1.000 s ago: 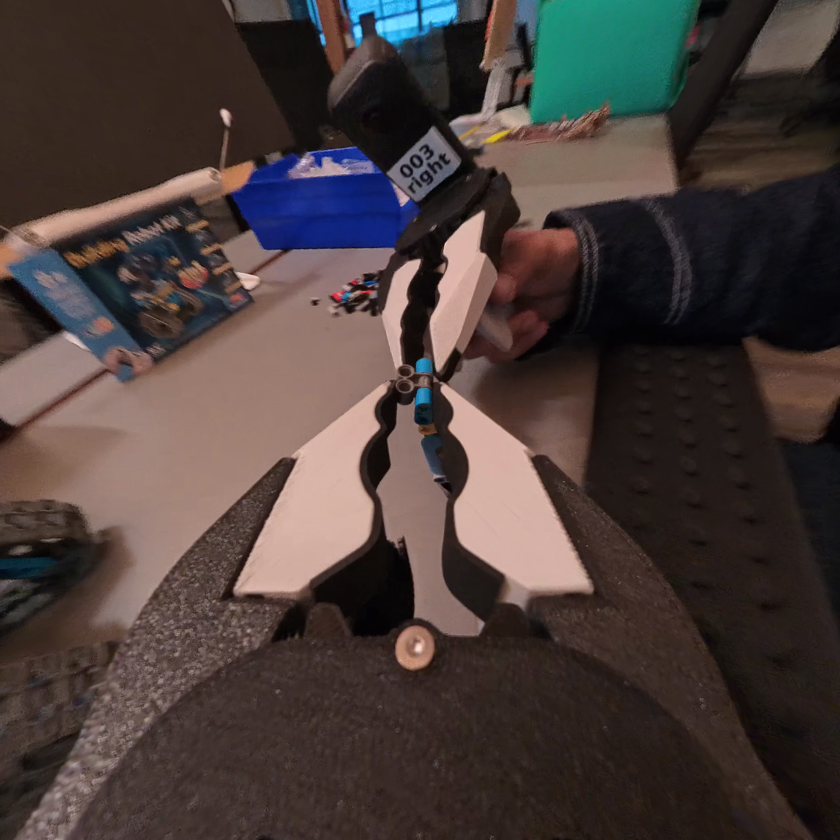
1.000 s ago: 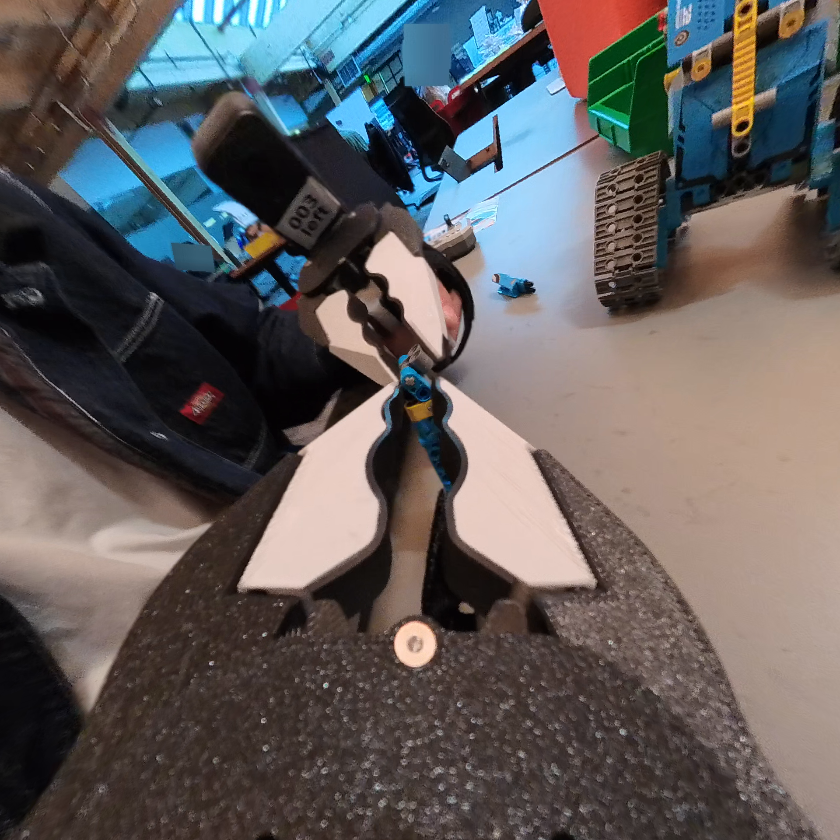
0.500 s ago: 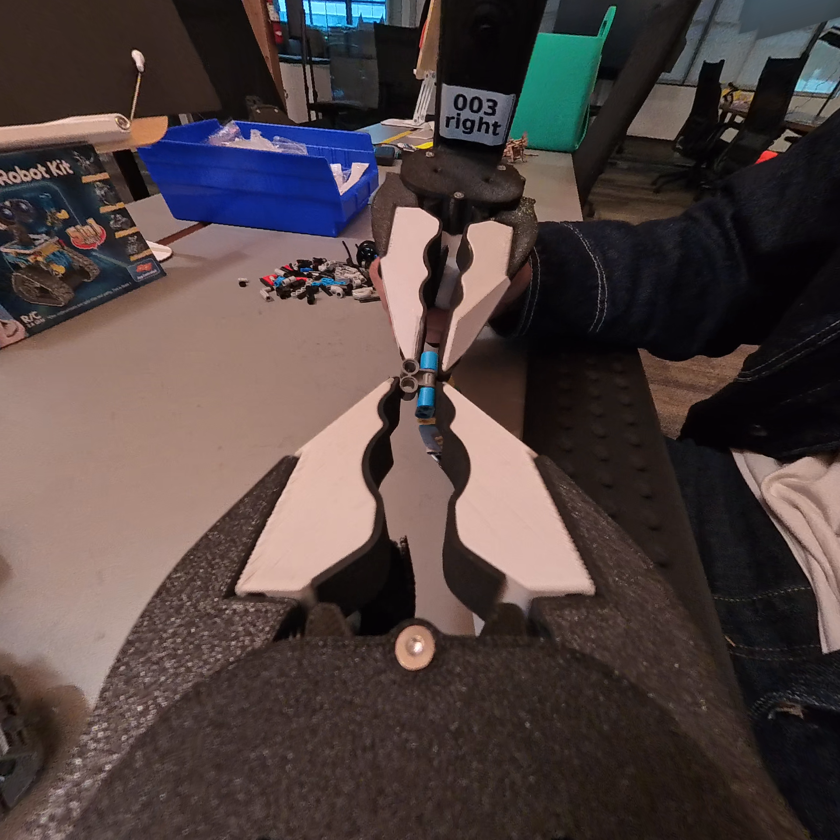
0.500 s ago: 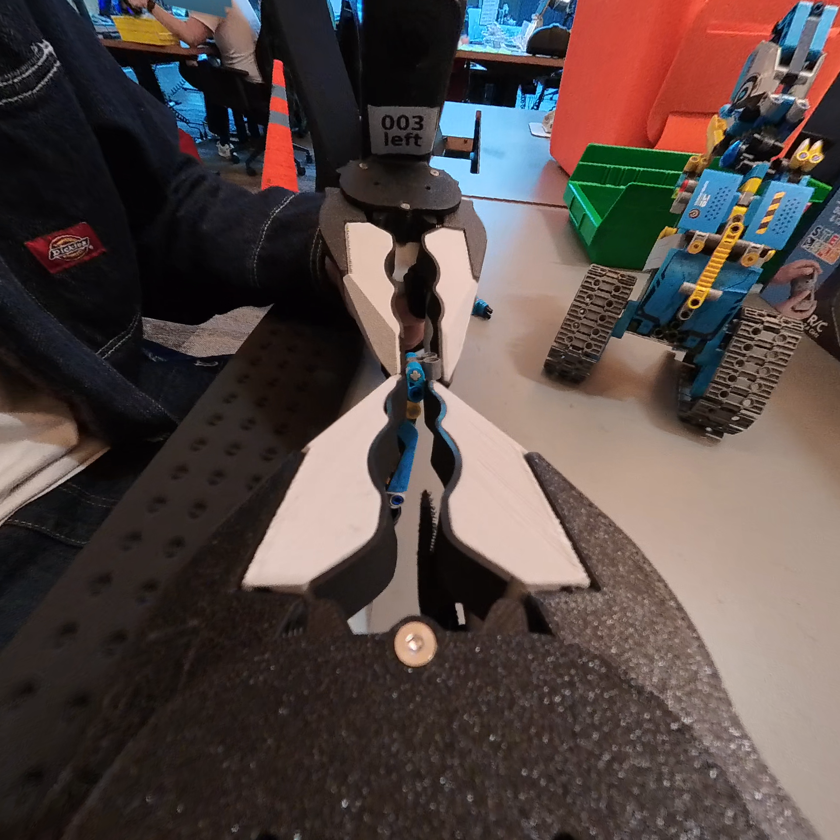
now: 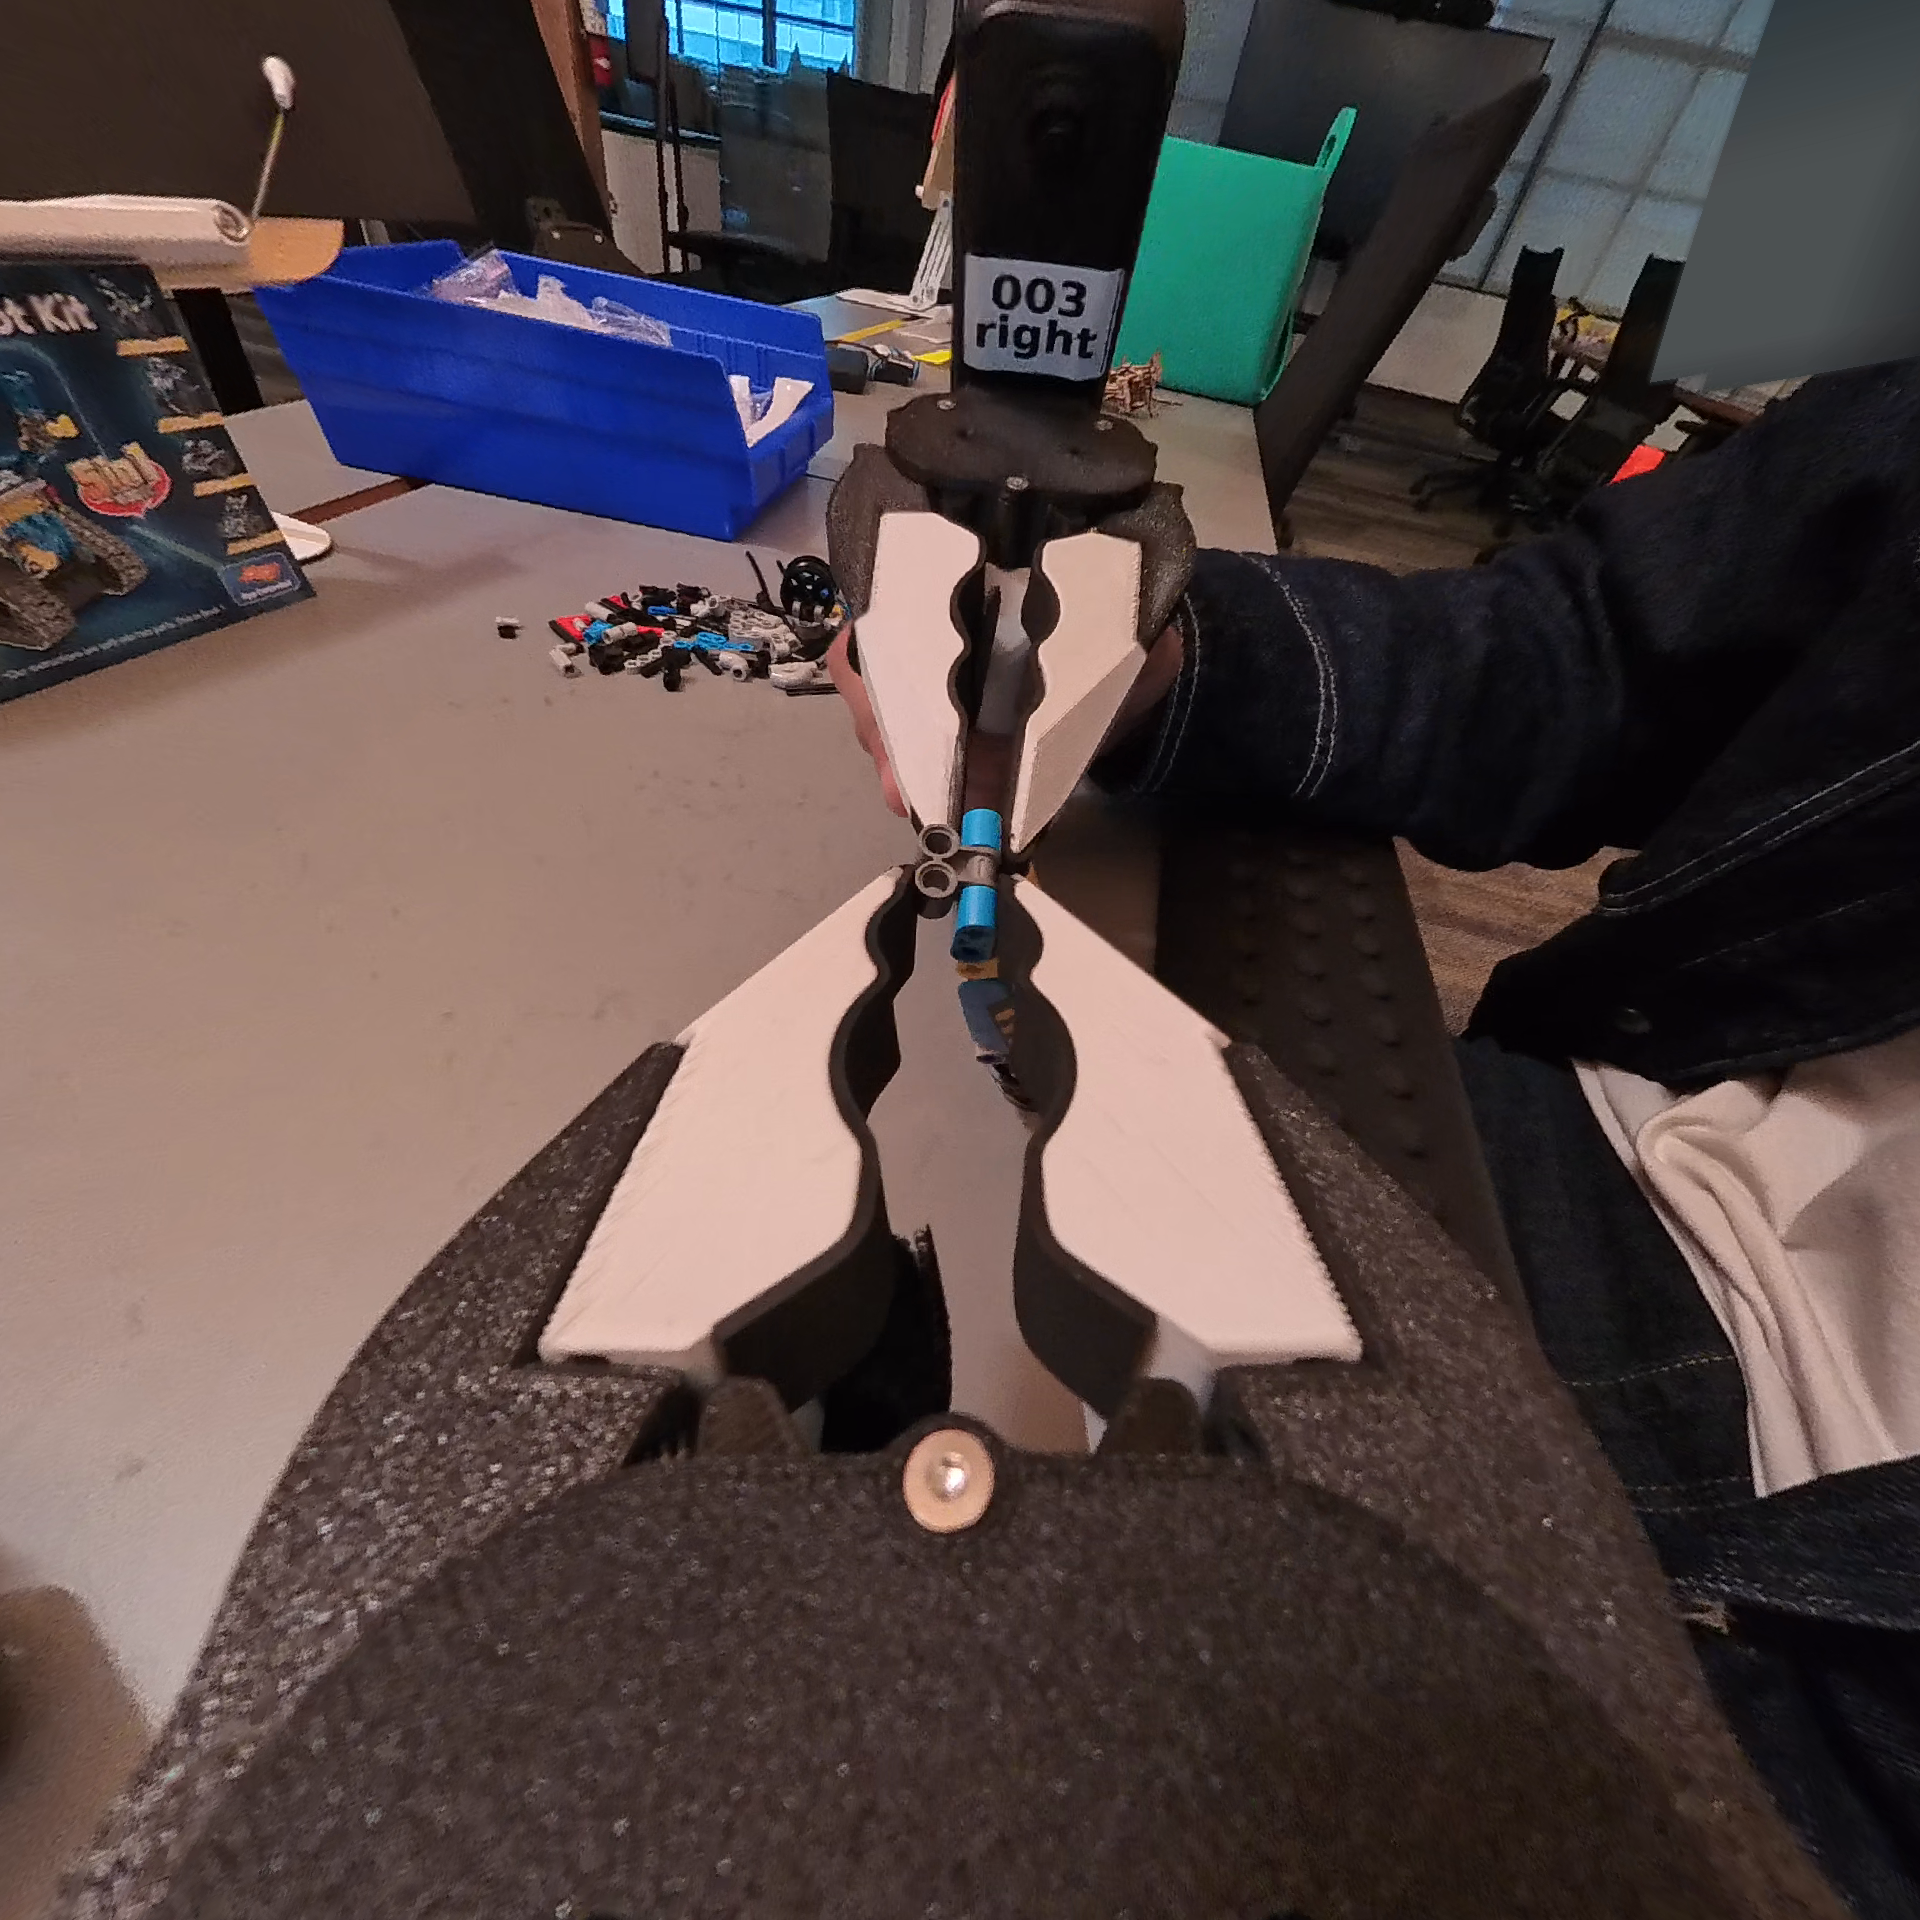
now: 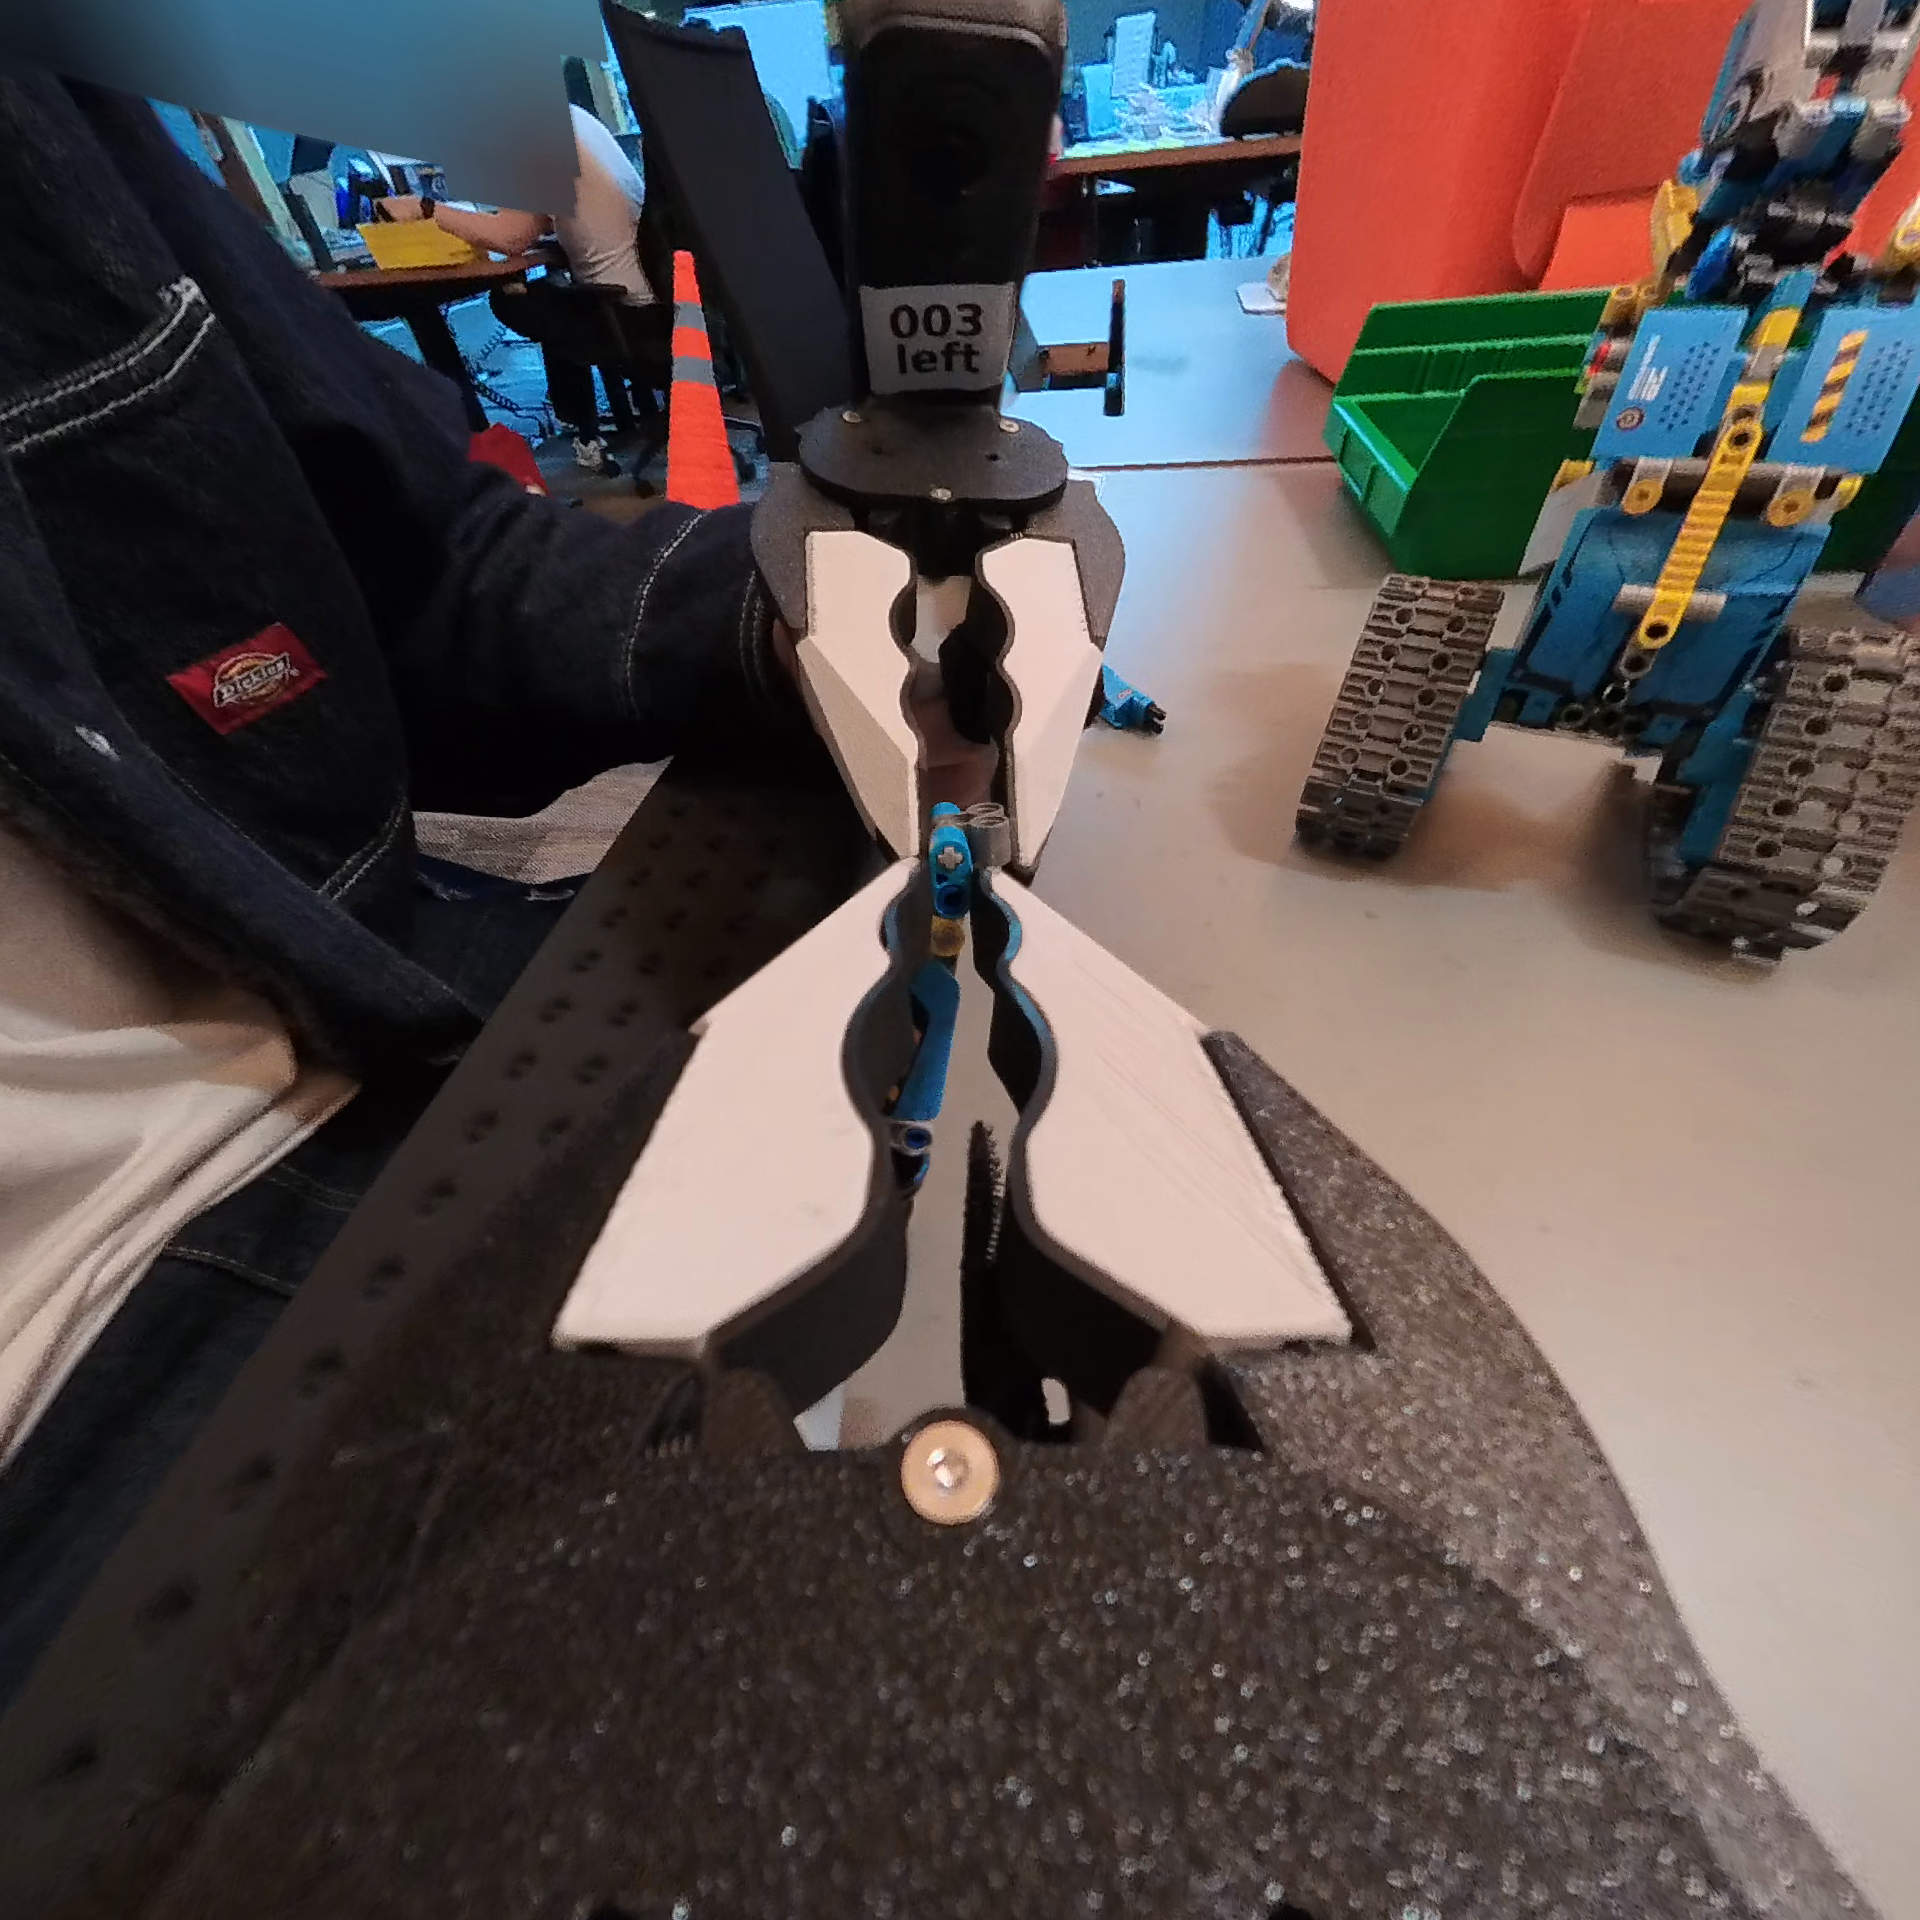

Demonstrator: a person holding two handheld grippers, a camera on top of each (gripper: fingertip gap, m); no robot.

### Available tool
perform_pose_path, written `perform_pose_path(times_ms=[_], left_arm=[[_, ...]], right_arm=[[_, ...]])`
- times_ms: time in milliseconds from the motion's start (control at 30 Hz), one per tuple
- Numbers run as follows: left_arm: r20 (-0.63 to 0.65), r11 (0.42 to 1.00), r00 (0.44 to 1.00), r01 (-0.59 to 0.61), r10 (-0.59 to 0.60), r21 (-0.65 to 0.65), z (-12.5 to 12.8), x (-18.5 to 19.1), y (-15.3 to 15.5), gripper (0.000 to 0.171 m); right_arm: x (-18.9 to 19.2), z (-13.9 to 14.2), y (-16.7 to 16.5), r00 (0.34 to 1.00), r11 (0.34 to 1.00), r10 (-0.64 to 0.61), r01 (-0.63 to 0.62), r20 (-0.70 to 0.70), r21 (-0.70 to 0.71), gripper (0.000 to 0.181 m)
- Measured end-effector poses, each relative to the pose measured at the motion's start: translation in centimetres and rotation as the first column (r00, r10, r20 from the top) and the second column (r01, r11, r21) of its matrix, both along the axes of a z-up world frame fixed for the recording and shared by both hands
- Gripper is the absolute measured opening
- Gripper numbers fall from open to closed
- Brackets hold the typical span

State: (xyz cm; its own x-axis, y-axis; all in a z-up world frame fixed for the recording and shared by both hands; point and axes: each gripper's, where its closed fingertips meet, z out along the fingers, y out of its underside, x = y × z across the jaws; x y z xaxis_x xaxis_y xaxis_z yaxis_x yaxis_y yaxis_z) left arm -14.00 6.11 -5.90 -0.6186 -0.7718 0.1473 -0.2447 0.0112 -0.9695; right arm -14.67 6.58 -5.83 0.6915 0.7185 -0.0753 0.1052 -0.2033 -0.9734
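A small blue and grey brick assembly hangs above the grey table's front edge. It has a grey two-hole connector and a blue beam hanging below, seen through the finger gaps. My left gripper and my right gripper face each other tip to tip, both shut on this assembly. The left gripper sits by the grey connector. The right gripper pinches the blue top end. Hands in dark denim sleeves hold both.
A pile of small loose parts, a blue bin and a kit box lie beyond. A blue tracked robot model, a green bin and a loose blue piece sit to the right. A black perforated strip edges the table. The tips of both grippers are at nearly the same place.
Both grippers have swung from a tilted pose to level, facing each other straight on. The assembly has stayed pinched between their tips throughout.
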Motion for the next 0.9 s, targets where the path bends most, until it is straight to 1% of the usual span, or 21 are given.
perform_pose_path(times_ms=[100,133,167,200,233,300,333,367,433,467,500,567,600,633,667,700,767,800,833,867,900], left_arm=[[-0.009,0.999,0.999,-0.035,0.035,0.035,-0.6,0.4,0.3,0.014],[0.0,0.998,0.999,-0.049,0.049,0.041,-0.5,0.5,0.5,0.014],[0.014,0.997,0.998,-0.062,0.062,0.04,-0.3,0.6,0.7,0.014],[0.025,0.996,0.997,-0.08,0.079,0.036,-0.1,0.7,1.0,0.014],[0.031,0.995,0.995,-0.092,0.091,0.034,0.0,0.8,1.2,0.014],[0.042,0.993,0.994,-0.107,0.105,0.044,0.1,0.9,1.4,0.014],[0.047,0.992,0.993,-0.113,0.11,0.056,0.0,1.0,1.4,0.014],[0.051,0.991,0.992,-0.118,0.114,0.068,-0.1,1.1,1.3,0.014],[0.079,0.985,0.988,-0.141,0.134,0.099,0.0,1.2,1.5,0.014],[0.113,0.976,0.982,-0.167,0.152,0.137,0.0,1.3,1.6,0.014],[0.165,0.957,0.971,-0.204,0.172,0.204,0.0,1.4,1.7,0.014],[0.261,0.891,0.948,-0.273,0.184,0.364,-0.5,1.5,1.8,0.015],[0.29,0.873,0.94,-0.286,0.177,0.395,-0.4,1.5,1.7,0.015],[0.292,0.873,0.941,-0.282,0.171,0.398,-0.4,1.4,1.6,0.015],[0.275,0.889,0.947,-0.264,0.166,0.373,-0.3,1.4,1.5,0.015],[0.237,0.918,0.957,-0.24,0.168,0.315,-0.2,1.3,1.5,0.015],[0.144,0.974,0.975,-0.186,0.167,0.127,0.7,1.1,1.8,0.014],[0.092,0.989,0.985,-0.15,0.148,0.014,1.2,0.9,2.0,0.013],[0.043,0.989,0.991,-0.119,0.123,-0.089,1.5,0.7,2.0,0.013],[0.005,0.982,0.995,-0.095,0.097,-0.161,1.6,0.6,1.9,0.013],[-0.02,0.976,0.997,-0.082,0.08,-0.201,1.5,0.5,1.8,0.012]], right_arm=[[0.5,-0.7,0.2,0.996,0.995,-0.032,0.024,-0.079,-0.092,0.007],[1.0,-0.7,0.5,0.994,0.993,-0.073,0.064,-0.082,-0.098,0.015],[1.5,-0.8,0.8,0.99,0.989,-0.107,0.097,-0.088,-0.11,0.033],[1.4,-1.4,0.7,0.991,0.985,-0.098,0.084,-0.092,-0.151,0.046],[1.0,-2.2,0.7,0.993,0.977,-0.083,0.065,-0.084,-0.204,0.052],[0.1,-3.7,0.9,0.997,0.967,-0.069,0.057,-0.04,-0.248,0.05],[-0.3,-4.1,1.1,0.998,0.967,-0.067,0.061,-0.018,-0.249,0.041],[-0.4,-4.2,1.4,0.997,0.969,-0.081,0.079,0.0,-0.234,0.024],[-0.2,-4.2,1.9,0.995,0.967,-0.103,0.101,0.003,-0.234,0.023],[-0.2,-4.1,1.9,0.994,0.959,-0.101,0.086,-0.04,-0.269,0.023],[-0.1,-4.1,1.9,0.99,0.949,-0.108,0.076,-0.086,-0.307,0.022],[0.1,-4.7,2.0,0.989,0.937,-0.122,0.086,-0.087,-0.338,0.022],[0.0,-4.7,1.9,0.99,0.938,-0.119,0.088,-0.072,-0.334,0.022],[0.1,-4.7,1.8,0.993,0.947,-0.117,0.102,-0.033,-0.305,0.022],[0.2,-4.6,1.8,0.993,0.957,-0.115,0.118,0.025,-0.265,0.021],[0.3,-4.5,1.8,0.99,0.965,-0.119,0.133,0.076,-0.226,0.02],[0.4,-3.1,1.7,0.986,0.981,-0.123,0.138,0.111,-0.137,0.02],[0.5,-2.1,1.6,0.987,0.986,-0.127,0.137,0.102,-0.098,0.02],[0.7,-1.3,1.3,0.988,0.989,-0.125,0.132,0.095,-0.067,0.02],[0.8,-1.2,1.2,0.984,0.99,-0.127,0.134,0.126,-0.049,0.02],[0.9,-1.3,1.1,0.976,0.989,-0.135,0.143,0.173,-0.031,0.02]])
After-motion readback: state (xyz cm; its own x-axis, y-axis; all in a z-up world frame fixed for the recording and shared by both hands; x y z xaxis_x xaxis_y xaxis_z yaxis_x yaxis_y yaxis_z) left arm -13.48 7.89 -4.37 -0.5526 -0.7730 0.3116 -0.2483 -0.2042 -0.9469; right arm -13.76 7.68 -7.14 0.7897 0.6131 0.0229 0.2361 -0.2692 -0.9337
